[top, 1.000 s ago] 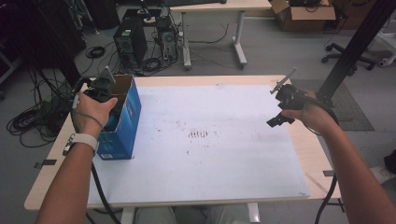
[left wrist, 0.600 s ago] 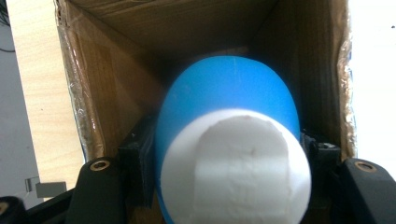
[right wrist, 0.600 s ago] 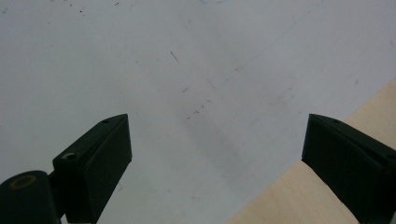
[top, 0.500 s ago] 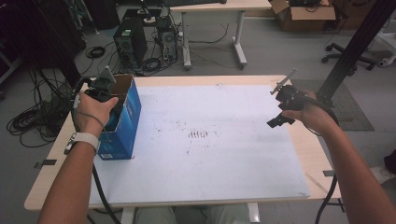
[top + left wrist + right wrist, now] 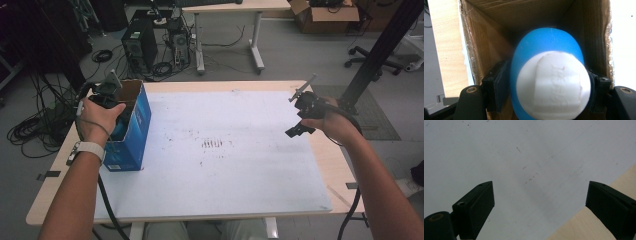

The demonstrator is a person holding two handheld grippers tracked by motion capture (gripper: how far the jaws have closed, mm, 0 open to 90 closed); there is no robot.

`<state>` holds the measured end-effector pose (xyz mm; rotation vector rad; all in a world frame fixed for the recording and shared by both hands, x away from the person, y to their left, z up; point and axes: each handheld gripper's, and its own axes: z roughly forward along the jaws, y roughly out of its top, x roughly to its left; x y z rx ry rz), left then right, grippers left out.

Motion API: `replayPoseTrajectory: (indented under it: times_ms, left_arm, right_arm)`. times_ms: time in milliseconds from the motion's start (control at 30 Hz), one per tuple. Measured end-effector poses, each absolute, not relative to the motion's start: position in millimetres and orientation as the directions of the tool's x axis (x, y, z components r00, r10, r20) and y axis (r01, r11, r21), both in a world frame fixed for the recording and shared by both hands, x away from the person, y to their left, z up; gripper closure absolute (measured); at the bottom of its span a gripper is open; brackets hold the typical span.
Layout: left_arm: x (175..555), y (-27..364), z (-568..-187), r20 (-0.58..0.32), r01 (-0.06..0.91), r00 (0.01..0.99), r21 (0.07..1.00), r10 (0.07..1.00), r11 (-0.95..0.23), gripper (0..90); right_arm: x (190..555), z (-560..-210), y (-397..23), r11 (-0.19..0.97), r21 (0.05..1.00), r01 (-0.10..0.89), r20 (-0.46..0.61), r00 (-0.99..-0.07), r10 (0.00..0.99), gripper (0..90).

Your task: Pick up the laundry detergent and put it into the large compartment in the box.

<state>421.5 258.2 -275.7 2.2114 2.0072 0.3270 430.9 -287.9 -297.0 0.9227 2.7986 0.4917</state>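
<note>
White-topped worktop: left tongs inside the cardboard box, just loosening around a blue-and-white ball to leave it there; right tongs spread wide, idle

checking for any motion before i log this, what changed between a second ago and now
Little visibly moved. The left tongs, down inside the blue box, have just been opening around the blue and white ball, which sits between their pads; whether they still press it is unclear. Both hands, the box and the open right tongs over the white mat stayed put.
</note>
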Motion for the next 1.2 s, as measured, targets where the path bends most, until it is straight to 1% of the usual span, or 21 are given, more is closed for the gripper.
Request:
replayPoseTrajectory:
  times_ms: [200,400,500,733,1033,1200]
  left_arm:
    - [420.3,258.4,-273.2,0.079,0.963,0.092,0.248,0.993,-0.109,28.1]
    - [418.8,257.0,-267.2,0.088,0.959,0.105,0.256,0.991,-0.124,27.3]
    - [417.8,257.5,-264.6,0.063,0.96,0.099,0.258,0.993,-0.112,23.0]
    - [414.5,255.3,-257.3,0.07,0.957,0.103,0.267,0.992,-0.118,23.7]
    - [411.9,240.8,-234.3,0.097,0.944,0.141,0.285,0.985,-0.163,21.9]
    - [406.7,230.1,-219.5,0.091,0.935,0.161,0.305,0.983,-0.182,21.9]
  right_arm:
    - [430.0,-295.7,-288.3,0.756,0.355,0.55,-0.044,-0.798,0.601,8.1]
    - [429.5,-295.0,-286.8,0.758,0.354,0.547,-0.045,-0.8,0.598,8.1]
    - [429.3,-294.8,-285.2,0.761,0.354,0.544,-0.045,-0.803,0.594,8.1]
    - [428.3,-293.2,-283.2,0.762,0.357,0.54,-0.046,-0.805,0.592,8.1]
    - [425.9,-290.4,-283.3,0.76,0.362,0.54,-0.048,-0.804,0.593,8.1]
    - [424.3,-288.3,-285.2,0.758,0.365,0.541,-0.051,-0.801,0.596,8.1]
